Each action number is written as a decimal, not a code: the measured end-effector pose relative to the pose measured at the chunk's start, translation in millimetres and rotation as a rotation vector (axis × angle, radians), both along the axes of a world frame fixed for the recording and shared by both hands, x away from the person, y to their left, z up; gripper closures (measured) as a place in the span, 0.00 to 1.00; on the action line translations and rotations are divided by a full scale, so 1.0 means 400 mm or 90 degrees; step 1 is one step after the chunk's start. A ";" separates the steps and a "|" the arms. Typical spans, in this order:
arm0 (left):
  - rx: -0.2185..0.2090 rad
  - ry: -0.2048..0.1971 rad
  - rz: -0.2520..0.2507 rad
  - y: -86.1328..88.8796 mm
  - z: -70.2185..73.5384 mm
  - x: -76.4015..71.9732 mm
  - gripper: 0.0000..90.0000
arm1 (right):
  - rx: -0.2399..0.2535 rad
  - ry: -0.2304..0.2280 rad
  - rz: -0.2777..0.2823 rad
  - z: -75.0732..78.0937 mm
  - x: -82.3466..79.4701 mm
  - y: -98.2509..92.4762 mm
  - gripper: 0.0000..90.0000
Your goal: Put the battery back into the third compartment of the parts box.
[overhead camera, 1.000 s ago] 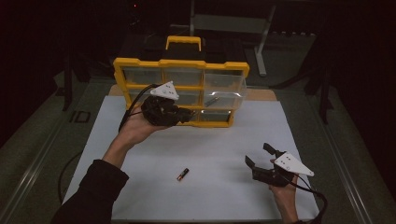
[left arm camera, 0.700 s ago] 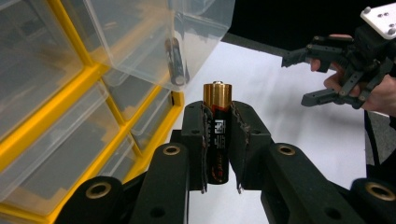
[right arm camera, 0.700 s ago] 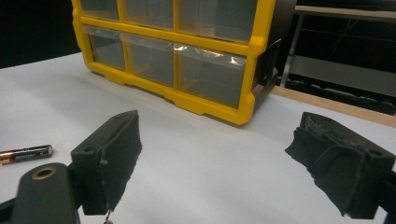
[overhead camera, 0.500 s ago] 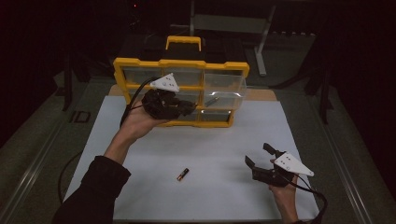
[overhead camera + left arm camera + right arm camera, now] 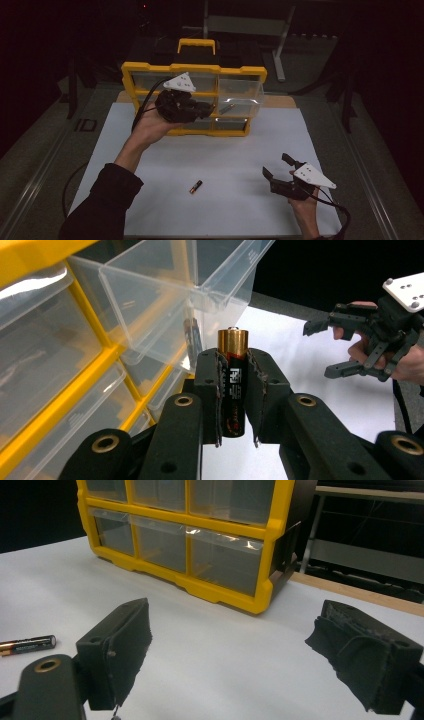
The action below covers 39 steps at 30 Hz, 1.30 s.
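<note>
Jaws of your left gripper pinch a battery, now raised closer to the pulled-out drawer; drop it in next. Your right gripper waits, spread wide.

Clamped upright between the black jaws: a battery, gold end up, just beside a pulled-out clear drawer of the yellow organizer. Farther right, the other gripper, jaws apart, over the white counter.

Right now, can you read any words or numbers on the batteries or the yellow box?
Battery held in the left gripper: white print on its label, too blurred to read.
Battery on the table: small print, too small to read.
Yellow drawer box: no words or numbers to be seen.
</note>
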<state>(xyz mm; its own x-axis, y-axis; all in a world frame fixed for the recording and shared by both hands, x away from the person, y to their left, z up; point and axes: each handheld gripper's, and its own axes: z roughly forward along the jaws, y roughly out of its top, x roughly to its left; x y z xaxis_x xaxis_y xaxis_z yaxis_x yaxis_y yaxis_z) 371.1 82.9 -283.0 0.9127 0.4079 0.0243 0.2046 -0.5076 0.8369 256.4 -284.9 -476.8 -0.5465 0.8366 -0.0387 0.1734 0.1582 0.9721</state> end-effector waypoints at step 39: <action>-0.037 -0.021 -0.004 -0.039 0.065 0.031 0.87 | 0.001 0.000 0.000 0.000 0.001 0.000 0.16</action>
<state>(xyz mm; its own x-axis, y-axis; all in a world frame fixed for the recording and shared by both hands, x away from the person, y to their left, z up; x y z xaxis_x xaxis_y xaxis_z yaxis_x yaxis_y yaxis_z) 383.6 67.4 -257.0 0.9142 0.4040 0.0311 0.1734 -0.4594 0.8711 256.7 -284.8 -476.9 -0.5463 0.8368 -0.0368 0.1736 0.1561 0.9724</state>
